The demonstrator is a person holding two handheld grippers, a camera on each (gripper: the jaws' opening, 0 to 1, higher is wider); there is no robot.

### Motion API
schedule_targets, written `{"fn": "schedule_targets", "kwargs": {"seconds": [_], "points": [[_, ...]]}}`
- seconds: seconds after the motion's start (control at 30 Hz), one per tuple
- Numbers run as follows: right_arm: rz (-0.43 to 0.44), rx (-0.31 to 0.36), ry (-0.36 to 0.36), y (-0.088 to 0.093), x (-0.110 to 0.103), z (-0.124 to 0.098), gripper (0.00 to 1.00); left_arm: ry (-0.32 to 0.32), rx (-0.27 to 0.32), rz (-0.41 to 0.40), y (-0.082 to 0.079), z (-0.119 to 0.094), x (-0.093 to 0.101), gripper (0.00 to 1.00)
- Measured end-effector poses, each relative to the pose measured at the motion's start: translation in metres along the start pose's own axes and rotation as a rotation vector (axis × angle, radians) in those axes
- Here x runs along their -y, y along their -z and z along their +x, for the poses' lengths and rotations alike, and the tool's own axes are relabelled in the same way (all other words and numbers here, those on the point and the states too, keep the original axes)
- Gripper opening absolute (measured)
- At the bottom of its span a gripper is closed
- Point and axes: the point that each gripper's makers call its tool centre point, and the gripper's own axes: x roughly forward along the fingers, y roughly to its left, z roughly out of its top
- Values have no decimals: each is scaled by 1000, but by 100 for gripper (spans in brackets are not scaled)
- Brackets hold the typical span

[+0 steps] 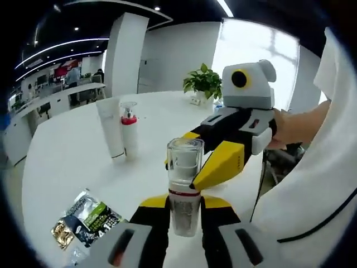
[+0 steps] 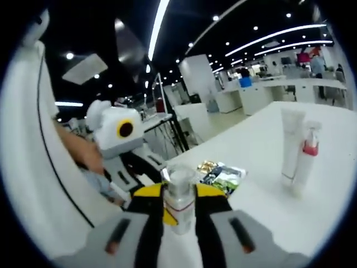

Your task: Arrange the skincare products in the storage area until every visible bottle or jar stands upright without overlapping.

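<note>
At centre-bottom of the left gripper view: one small clear bottle (image 1: 184, 184) with a transparent cap, a red band below it and a frosted lower body, upright, pinched at its lower half between the two jaws of the left gripper (image 1: 184, 223), which are drawn narrow onto it. The right gripper (image 1: 220, 162), yellow and black, enters from the right of that frame and meets the same bottle at cap height; in the right gripper view its own jaws (image 2: 179, 215) also sit close against the bottle (image 2: 179, 195), so both tongs appear to hold it at once. Whether the base touches the white table (image 1: 67, 167) cannot be told. Left of centre, well apart from the held bottle: a white tube (image 1: 111, 128) standing on its cap, and just beside it a white pump bottle (image 1: 129, 131) with a red collar, both upright. Lower left: a printed foil sachet (image 1: 83, 220) lying flat. Far centre: a potted plant (image 1: 204, 82). Risks, as judged: a two-gripper hold on a smooth, narrow bottle may twist or pop it loose if one side lets go unevenly; the tall, top-heavy shape would likely tip if released tilted or above the surface; setting it too near the tube and pump bottle could knock that pair over, and landing it on the sachet would leave it overlapping and unsteady.
</note>
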Motion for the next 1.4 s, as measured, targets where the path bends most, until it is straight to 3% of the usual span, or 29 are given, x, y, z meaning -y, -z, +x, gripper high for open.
{"fn": "schedule_targets", "kwargs": {"seconds": [0.1, 0.13, 0.27, 0.43, 0.57, 0.6, 0.87, 1.1, 1.4], "points": [[3, 12, -12, -3, 2, 5, 18, -26, 13, -86, 1, -4, -5, 21], [4, 15, -14, -5, 3, 6, 18, -62, 3, -152, 6, -9, -12, 21], [8, 39, 7, -12, 19, 8, 18, -152, -6, -209, 21, -22, -31, 20], [-50, 13, 123, -12, 56, 12, 18, -250, -13, -290, 39, -42, -51, 20], [-87, 0, 186, -11, 75, 13, 18, -261, -14, -303, 45, -47, -53, 22], [-100, -4, 236, -11, 92, 16, 18, -266, -12, -313, 47, -49, -52, 22], [-145, 8, 342, -15, 133, 25, 18, -291, -12, -353, 59, -59, -45, 22], [-172, 17, 382, -17, 158, 33, 18, -335, -9, -394, 70, -74, -47, 21], [-117, 25, 414, -8, 186, 35, 18, -372, -1, -426, 77, -86, -49, 20]]}}
